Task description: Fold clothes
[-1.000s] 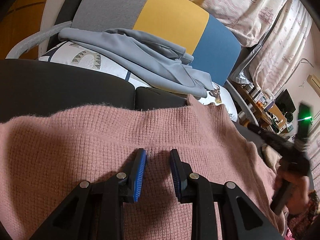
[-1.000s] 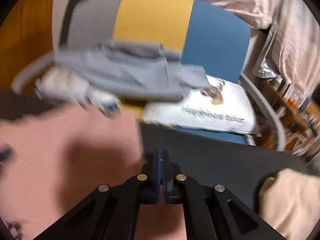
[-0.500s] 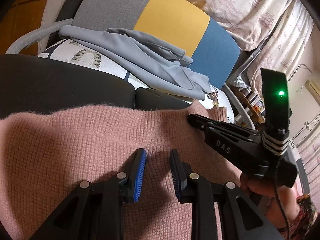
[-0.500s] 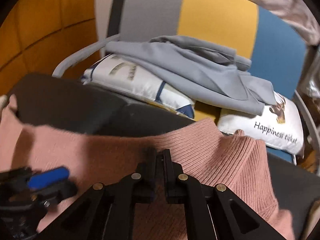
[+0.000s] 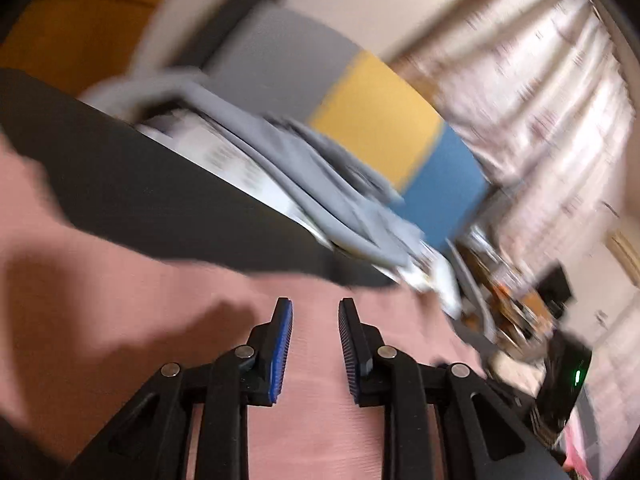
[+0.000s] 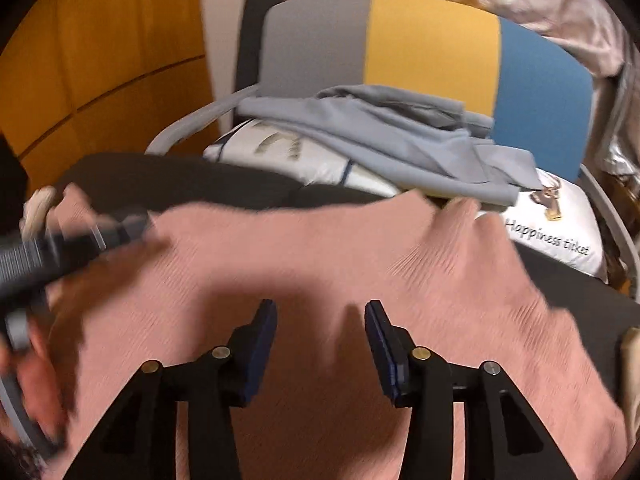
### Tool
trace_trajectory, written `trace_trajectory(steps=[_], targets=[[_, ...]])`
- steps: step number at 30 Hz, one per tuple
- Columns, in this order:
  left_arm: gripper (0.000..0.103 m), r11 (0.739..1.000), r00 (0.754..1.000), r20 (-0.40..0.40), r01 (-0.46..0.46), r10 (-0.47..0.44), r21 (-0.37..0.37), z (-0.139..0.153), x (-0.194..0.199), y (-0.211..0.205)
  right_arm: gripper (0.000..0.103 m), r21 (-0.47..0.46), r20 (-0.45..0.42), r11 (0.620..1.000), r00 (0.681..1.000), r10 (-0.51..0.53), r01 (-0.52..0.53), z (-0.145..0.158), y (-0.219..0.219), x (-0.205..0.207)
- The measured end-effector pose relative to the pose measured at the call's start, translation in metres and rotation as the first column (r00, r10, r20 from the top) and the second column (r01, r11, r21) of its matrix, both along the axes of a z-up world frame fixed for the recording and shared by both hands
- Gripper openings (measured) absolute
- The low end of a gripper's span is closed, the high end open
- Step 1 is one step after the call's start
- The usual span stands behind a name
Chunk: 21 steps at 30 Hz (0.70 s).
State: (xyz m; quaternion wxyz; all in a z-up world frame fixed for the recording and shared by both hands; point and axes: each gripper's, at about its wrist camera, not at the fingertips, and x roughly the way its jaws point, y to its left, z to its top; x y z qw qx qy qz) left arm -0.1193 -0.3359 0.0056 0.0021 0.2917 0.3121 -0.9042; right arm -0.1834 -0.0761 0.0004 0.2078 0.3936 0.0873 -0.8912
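Nearest: right gripper (image 6: 320, 320) over the pink knit sweater (image 6: 320, 248), jaws opening, gap wide, nothing pinched between the pads, fabric only beneath. Left gripper (image 5: 315, 320) likewise above the sweater, jaws at a narrow gap, blue pads (image 5: 282, 344) clear of the knit as far as the blur allows. Sweater spread flat across a dark padded surface (image 6: 180, 180), far edge rumpled toward the right, one ribbed end near the printed cushion (image 6: 560, 232). Left gripper also visible at the left edge of the right wrist view, blurred, a hand (image 6: 36, 368) below it. Beyond the dark surface: chair with grey, yellow and blue back panels (image 6: 432, 48), grey garment (image 6: 380, 128) draped over a white patterned pillow (image 6: 304, 156) on its seat, curved grey armrest (image 6: 192, 124) at left. Farther back: orange panelled wall (image 6: 100, 60) on the left, pale patterned curtains (image 5: 540, 100) on the right, cluttered shelf (image 5: 516, 312) low at right, too smeared to read. Left wrist view heavily motion-blurred throughout.
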Motion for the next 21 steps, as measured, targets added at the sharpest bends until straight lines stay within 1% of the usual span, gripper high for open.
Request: trace_trajectory(steps=[1,2,4,5,6,8,11,12,13,15,16,17,19,21], targets=[[0.024,0.998,0.998,0.001,-0.067,0.067,-0.012,0.003,0.013,-0.019,0.042,-0.006,0.008,1.000,1.000,0.010,-0.010,-0.003,-0.003,0.004],[0.024,0.988,0.988,0.016,-0.150,0.151,-0.019,0.003,0.028,-0.043,0.042,-0.016,0.016,1.000,1.000,0.020,-0.019,-0.005,-0.007,0.006],[0.024,0.960,0.957,0.065,-0.280,0.281,-0.027,-0.004,0.053,-0.079,0.042,-0.038,0.024,0.999,0.999,0.036,-0.035,-0.009,-0.014,0.010],[0.024,0.941,0.937,0.089,-0.336,0.338,-0.031,-0.008,0.064,-0.094,0.042,-0.043,0.027,0.998,0.999,0.042,-0.041,-0.010,-0.018,0.013],[0.024,0.932,0.924,0.117,-0.362,0.363,-0.032,-0.014,0.069,-0.103,0.042,-0.049,0.027,0.998,0.999,0.047,-0.046,-0.010,-0.022,0.015],[0.024,0.916,0.900,0.175,-0.399,0.399,-0.034,-0.027,0.077,-0.117,0.042,-0.067,0.031,0.996,0.998,0.060,-0.058,-0.009,-0.031,0.017],[0.025,0.915,0.900,0.178,-0.402,0.398,-0.016,-0.039,0.080,-0.116,0.043,-0.093,0.036,0.990,0.994,0.106,-0.103,-0.004,-0.051,0.019],[0.028,0.913,0.900,0.176,-0.408,0.400,0.011,-0.040,0.080,-0.115,0.043,-0.106,0.039,0.986,0.990,0.134,-0.129,-0.002,-0.059,0.019],[0.029,0.909,0.897,0.175,-0.416,0.405,0.028,-0.041,0.079,-0.115,0.043,-0.105,0.043,0.981,0.985,0.168,-0.162,-0.001,-0.068,0.019],[0.031,0.902,0.894,0.172,-0.428,0.415,0.047,-0.043,0.078,-0.114,0.045,-0.069,0.049,0.971,0.971,0.234,-0.230,-0.002,-0.090,0.018],[0.032,0.900,0.892,0.168,-0.432,0.419,0.050,-0.044,0.077,-0.114,0.045,-0.050,0.056,0.968,0.967,0.248,-0.245,-0.006,-0.099,0.016],[0.033,0.903,0.895,0.163,-0.428,0.415,0.050,-0.045,0.076,-0.114,0.045,-0.031,0.065,0.970,0.968,0.243,-0.242,-0.012,-0.107,0.012],[0.033,0.903,0.902,0.142,-0.422,0.408,0.079,-0.047,0.076,-0.118,0.049,-0.002,0.076,0.974,0.971,0.227,-0.227,-0.022,-0.119,0.007],[0.034,0.888,0.896,0.150,-0.438,0.419,0.138,-0.049,0.078,-0.125,0.051,-0.009,0.064,0.982,0.979,0.191,-0.191,-0.023,-0.120,0.007]])
